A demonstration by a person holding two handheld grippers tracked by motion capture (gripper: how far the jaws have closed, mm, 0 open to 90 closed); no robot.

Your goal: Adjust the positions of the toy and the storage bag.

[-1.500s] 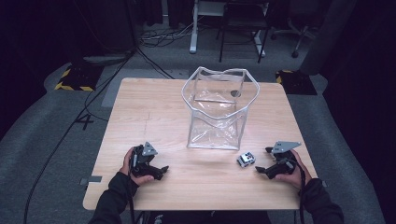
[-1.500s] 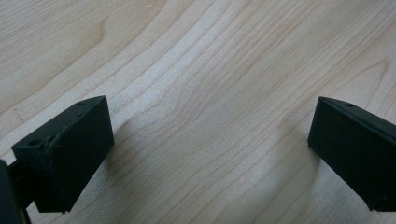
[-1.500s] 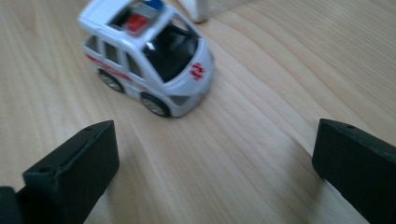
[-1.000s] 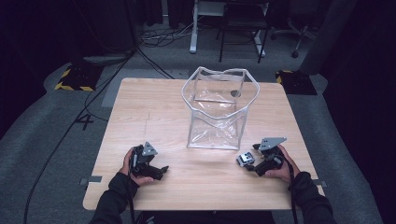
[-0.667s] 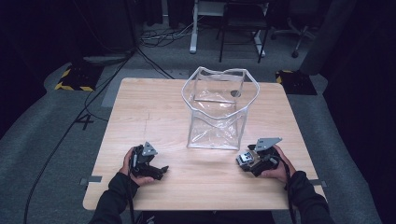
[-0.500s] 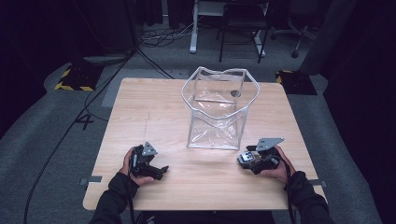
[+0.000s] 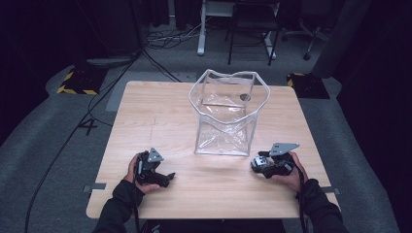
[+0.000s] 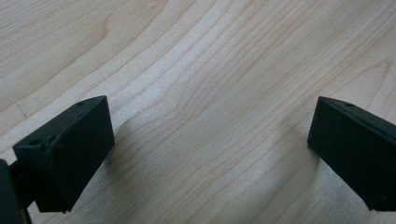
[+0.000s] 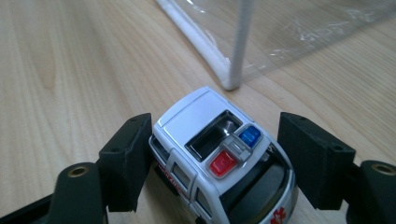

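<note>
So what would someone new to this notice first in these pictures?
Probably the clear plastic bag standing open at the middle of the wooden table. Next, the white toy ambulance with red and blue roof lights, sitting near the bag's front right corner between the jaws of the right gripper, which have just been closing on it. The left gripper rests open over bare wood.

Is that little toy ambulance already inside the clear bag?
No, the toy ambulance sits on the wooden table outside the clear bag, near its corner.

Lab or studio space: dark curtained surround, grey carpet, wooden table (image 7: pixel 145 111); behind the table, cables (image 7: pixel 170 36), desk legs (image 7: pixel 200 34), a chair base (image 7: pixel 303 34), hazard-striped pads (image 7: pixel 77 82).
</note>
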